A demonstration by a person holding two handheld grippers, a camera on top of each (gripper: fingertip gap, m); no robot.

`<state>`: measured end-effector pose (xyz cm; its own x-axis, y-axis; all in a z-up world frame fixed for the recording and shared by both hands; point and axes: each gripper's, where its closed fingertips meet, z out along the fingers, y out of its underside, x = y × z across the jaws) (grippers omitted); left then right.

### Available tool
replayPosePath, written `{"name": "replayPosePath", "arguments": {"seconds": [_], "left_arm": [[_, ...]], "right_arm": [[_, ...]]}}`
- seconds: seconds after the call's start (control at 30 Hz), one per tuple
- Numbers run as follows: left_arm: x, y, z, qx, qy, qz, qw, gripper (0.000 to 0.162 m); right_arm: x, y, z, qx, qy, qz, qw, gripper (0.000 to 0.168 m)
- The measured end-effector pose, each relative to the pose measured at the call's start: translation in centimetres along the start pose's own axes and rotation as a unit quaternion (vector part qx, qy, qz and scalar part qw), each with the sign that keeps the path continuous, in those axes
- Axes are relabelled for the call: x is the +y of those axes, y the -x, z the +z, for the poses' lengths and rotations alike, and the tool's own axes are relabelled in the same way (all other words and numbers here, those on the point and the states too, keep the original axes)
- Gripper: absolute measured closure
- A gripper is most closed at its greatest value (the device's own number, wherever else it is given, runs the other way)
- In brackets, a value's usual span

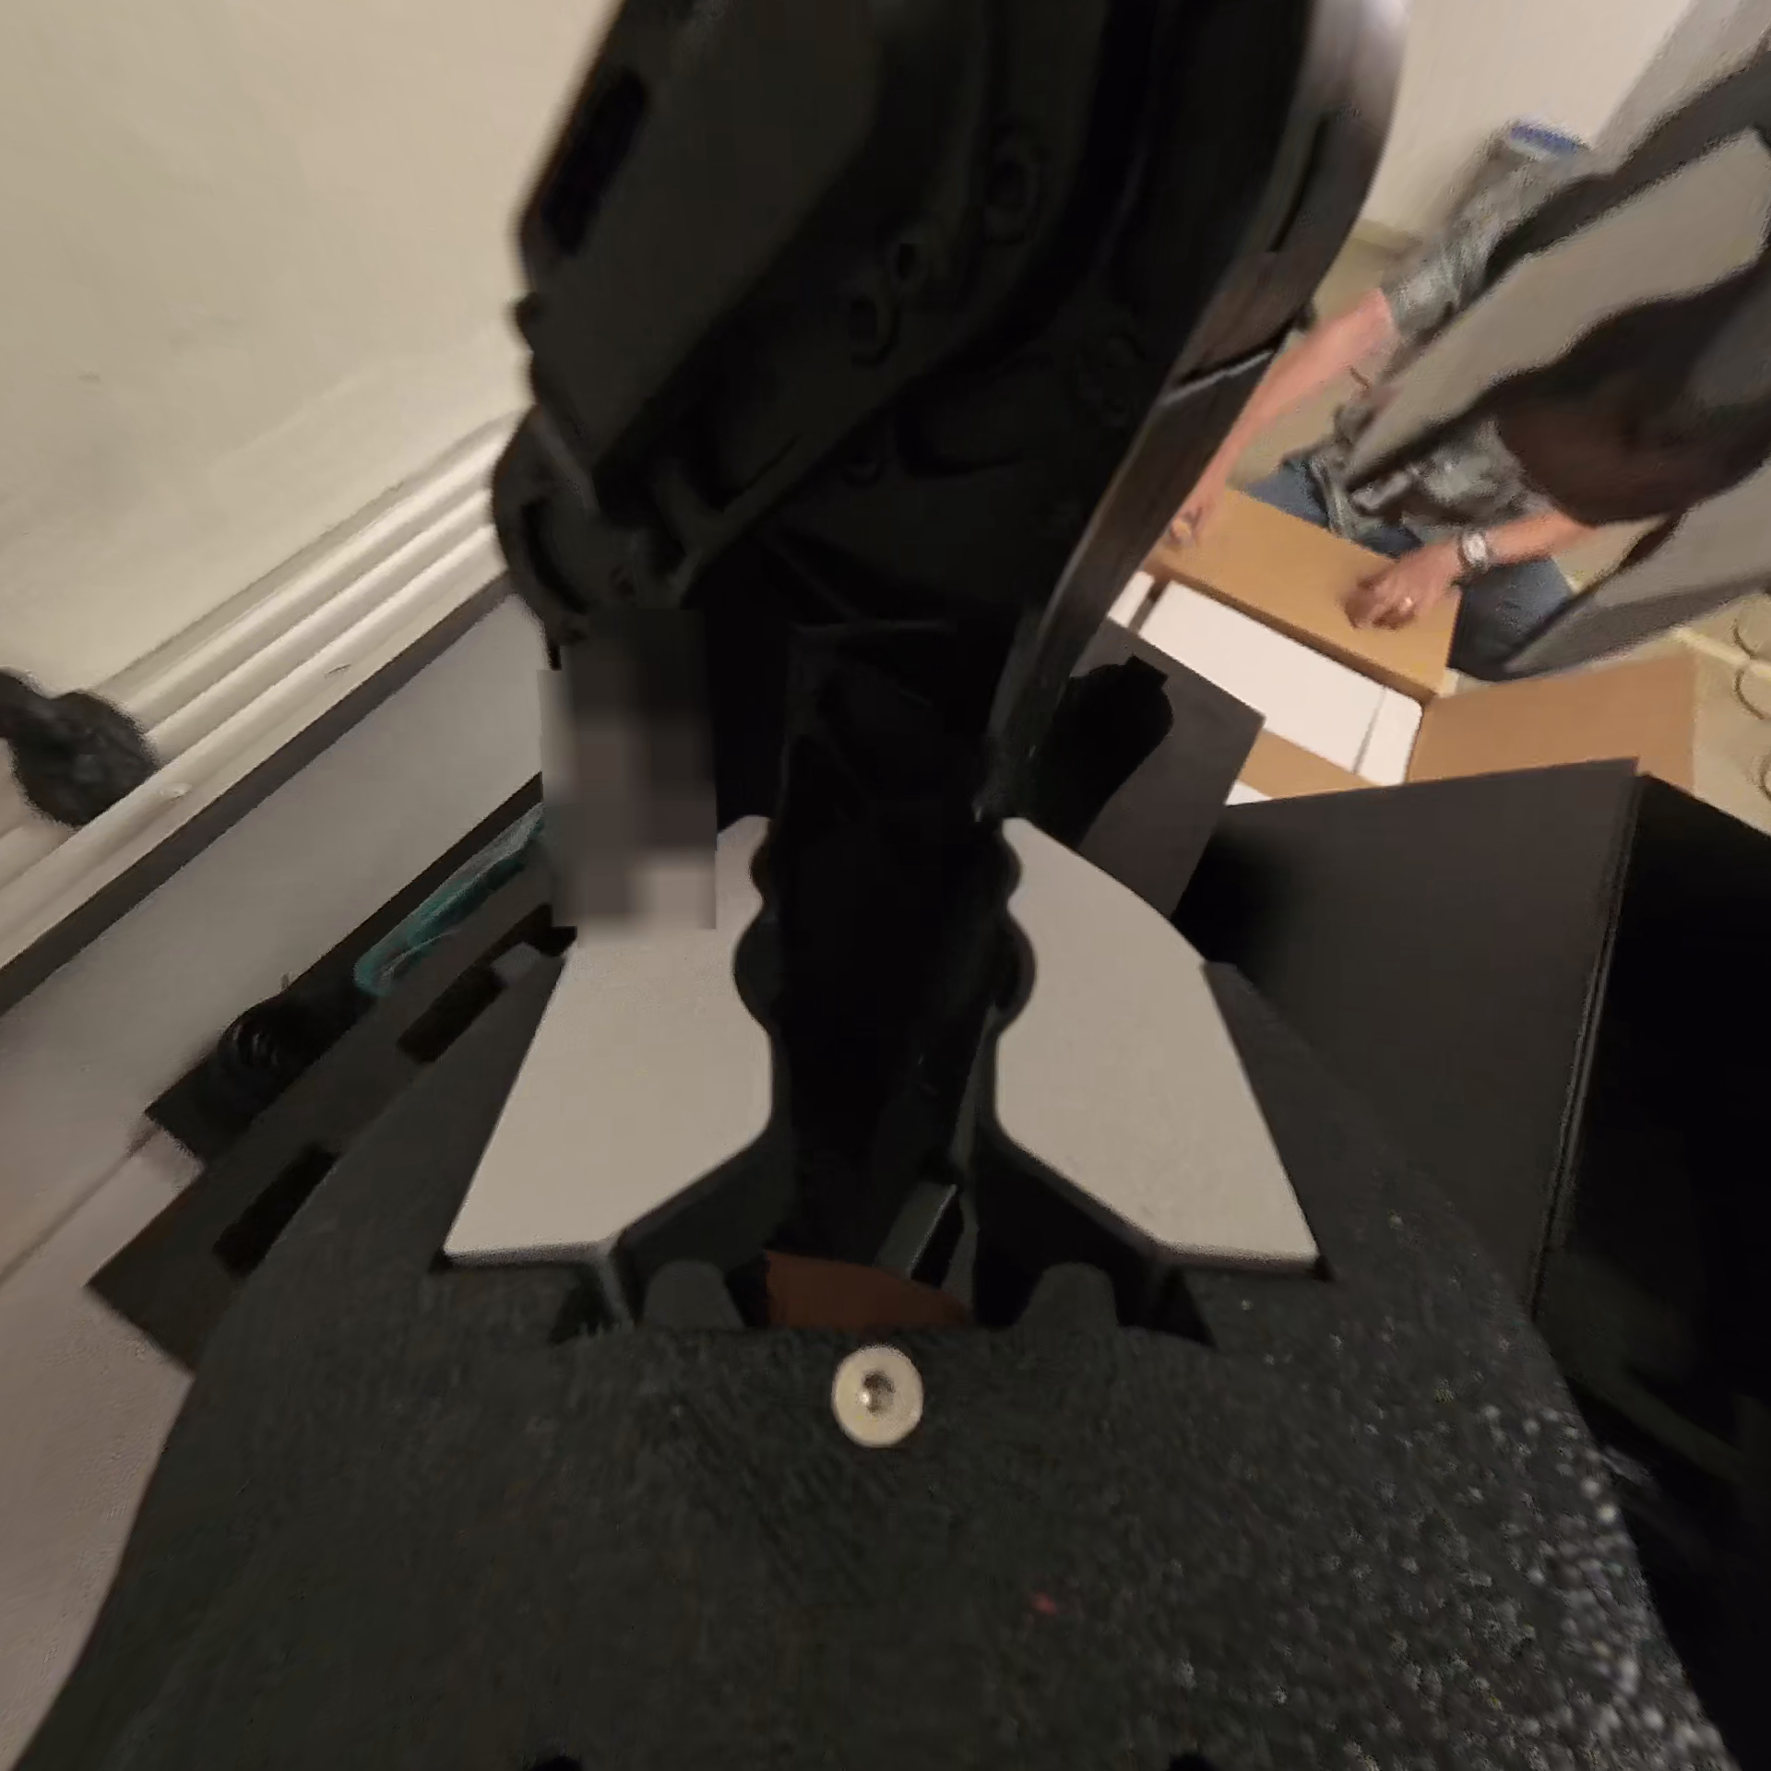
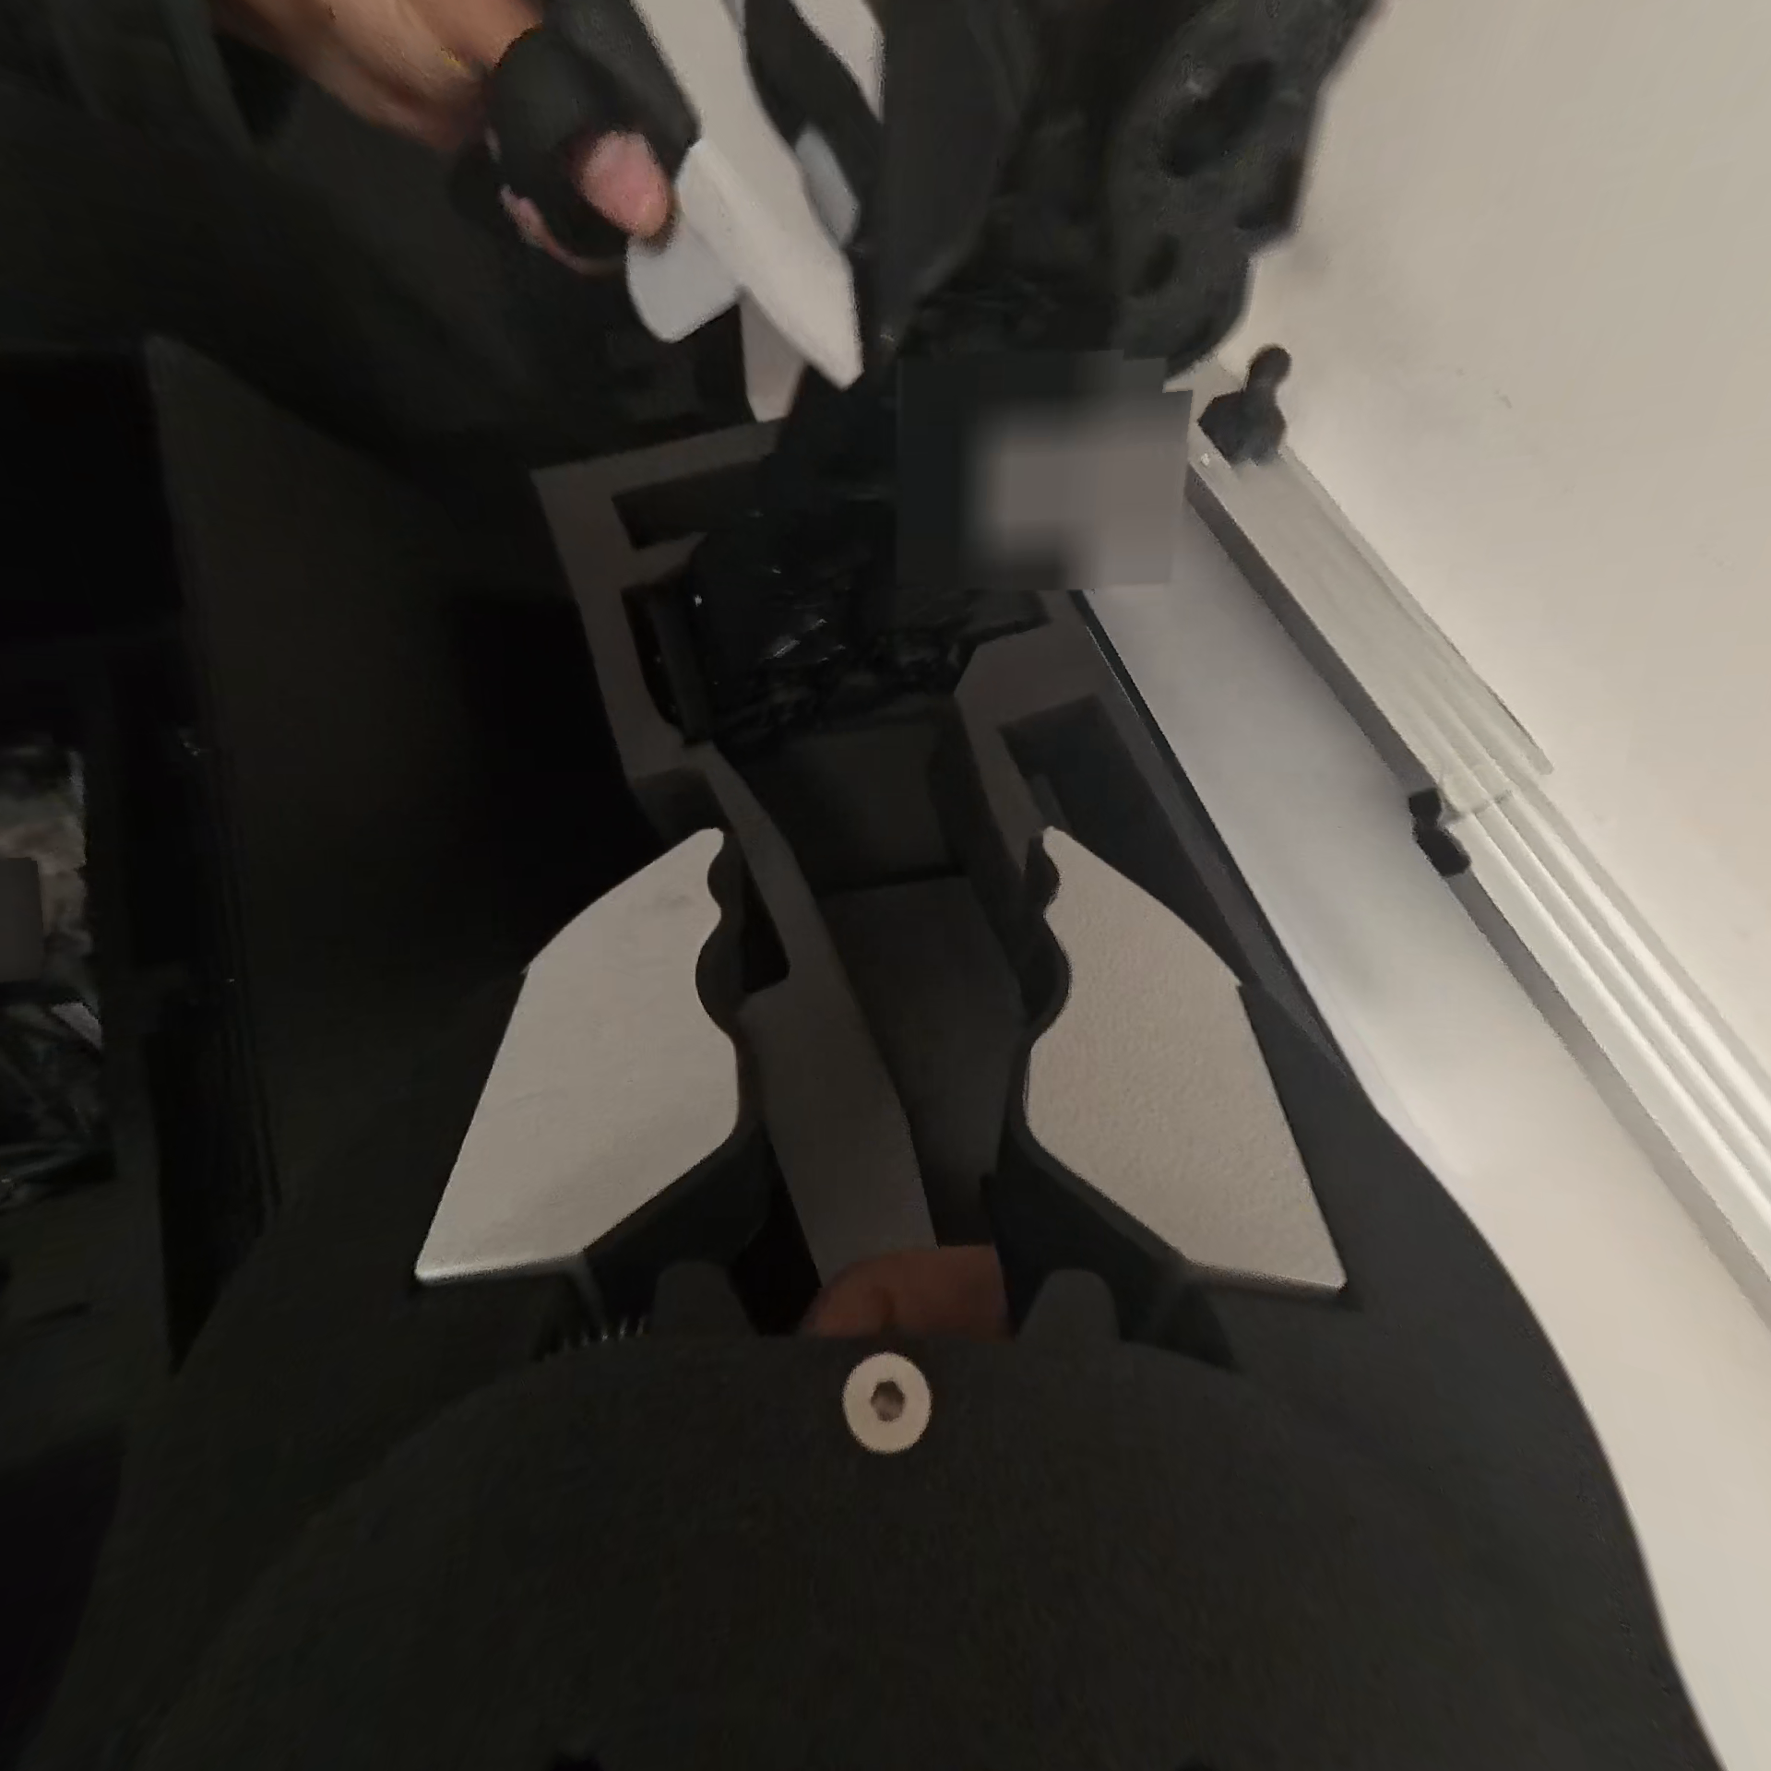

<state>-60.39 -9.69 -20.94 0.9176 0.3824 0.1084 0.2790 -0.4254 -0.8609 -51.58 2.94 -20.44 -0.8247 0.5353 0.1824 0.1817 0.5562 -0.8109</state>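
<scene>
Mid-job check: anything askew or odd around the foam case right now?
Yes. The bulky black plastic device held by the left gripper hangs tilted, its lower end only partly in a cut-out of the black foam insert, with crumpled black film bunched around it. The right gripper straddles a foam ridge, open.

A plain indoor room, maybe a storeroom: cream wall (image 1: 240, 240), white baseboard (image 2: 1495, 767), open cardboard boxes (image 1: 1342, 613) at two o'clock.

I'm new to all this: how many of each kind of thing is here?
Grippers: 2, left gripper and right gripper
Black device in the left jaws: 1
Black foam insert: 1
Cardboard box: 1
Total: 5
</scene>
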Motion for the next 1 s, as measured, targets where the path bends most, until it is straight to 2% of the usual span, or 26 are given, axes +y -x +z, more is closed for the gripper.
{"name": "replayPosePath", "arguments": {"seconds": [0.07, 0.1, 0.2, 0.37, 0.6, 0.8, 1.0], "left_arm": [[0.3, 0.7, -2.7, -0.025, -0.027, -0.019, 0.999, 0.142], [0.6, 0.9, -4.2, -0.03, -0.041, -0.039, 0.998, 0.146], [3.1, 1.5, -8.0, -0.04, -0.053, -0.091, 0.994, 0.144], [10.2, 1.6, -12.6, -0.107, 0.004, -0.111, 0.988, 0.132], [17.0, -1.8, -18.1, -0.204, 0.083, -0.143, 0.965, 0.127], [19.1, -7.9, -20.7, -0.172, 0.091, -0.161, 0.968, 0.128], [19.1, -9.5, -21.2, -0.158, 0.097, -0.156, 0.97, 0.126]], "right_arm": [[-0.9, 1.8, 0.1, -0.003, 0.015, -0.021, 1.0, 0.111], [-1.4, 2.5, 0.2, -0.004, 0.023, -0.03, 0.999, 0.11], [-3.0, 4.0, 0.1, -0.012, 0.032, -0.042, 0.999, 0.106], [-5.3, 5.2, 1.3, 0.004, 0.029, -0.045, 0.999, 0.103], [-4.7, 8.4, 3.2, 0.034, 0.073, -0.028, 0.996, 0.101], [-3.2, 13.8, 0.9, 0.024, 0.075, 0.05, 0.996, 0.102], [-0.5, 15.6, -2.1, 0.061, 0.092, 0.1, 0.989, 0.1]]}}
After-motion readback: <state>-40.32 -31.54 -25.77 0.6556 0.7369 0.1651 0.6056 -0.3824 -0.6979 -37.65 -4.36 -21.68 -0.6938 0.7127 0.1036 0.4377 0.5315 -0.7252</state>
